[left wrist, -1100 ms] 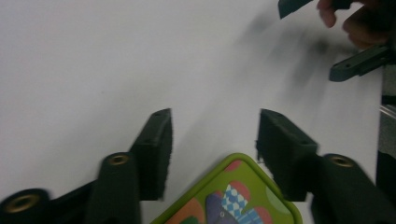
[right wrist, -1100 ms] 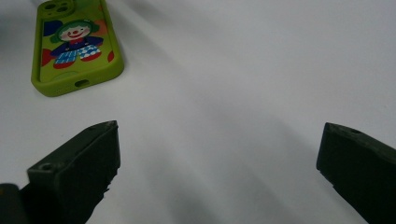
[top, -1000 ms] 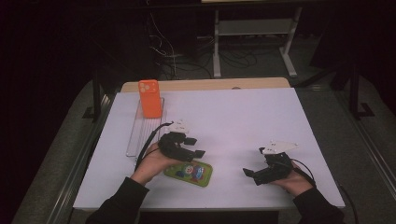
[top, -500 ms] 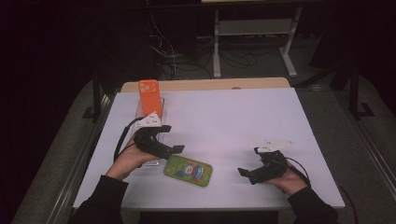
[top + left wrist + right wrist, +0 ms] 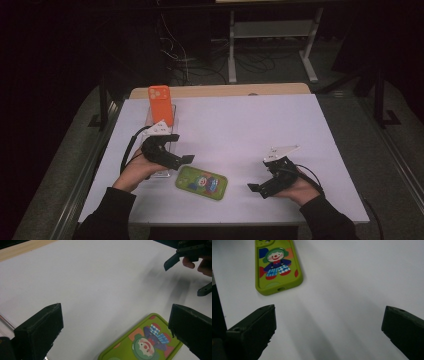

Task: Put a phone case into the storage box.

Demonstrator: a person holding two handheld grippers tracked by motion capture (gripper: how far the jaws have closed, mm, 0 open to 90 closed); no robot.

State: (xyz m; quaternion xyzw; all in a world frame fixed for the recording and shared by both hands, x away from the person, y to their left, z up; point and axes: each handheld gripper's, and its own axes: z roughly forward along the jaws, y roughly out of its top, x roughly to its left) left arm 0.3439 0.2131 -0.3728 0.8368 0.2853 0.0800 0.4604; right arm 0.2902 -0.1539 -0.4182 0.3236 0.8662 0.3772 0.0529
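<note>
I see the green phone case (image 5: pixel 201 183) flat on the desk (image 5: pixel 280 125), long axis left-right, just right of my nearer left hand-held gripper (image 5: pixel 181 160); the right hand-held gripper (image 5: pixel 256 189) farther; both jaws apart, empty.

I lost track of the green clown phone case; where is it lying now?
In the high view the green phone case lies flat near the table's front edge, just right of the left gripper, apart from the right gripper.

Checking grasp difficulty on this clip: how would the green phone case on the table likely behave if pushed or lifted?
The green phone case lies flat on the white table, so it will probably slide, not roll or tip. It looks thin and rubbery, so likely light and a bit bendy. Its low edge may be awkward to pinch.
</note>
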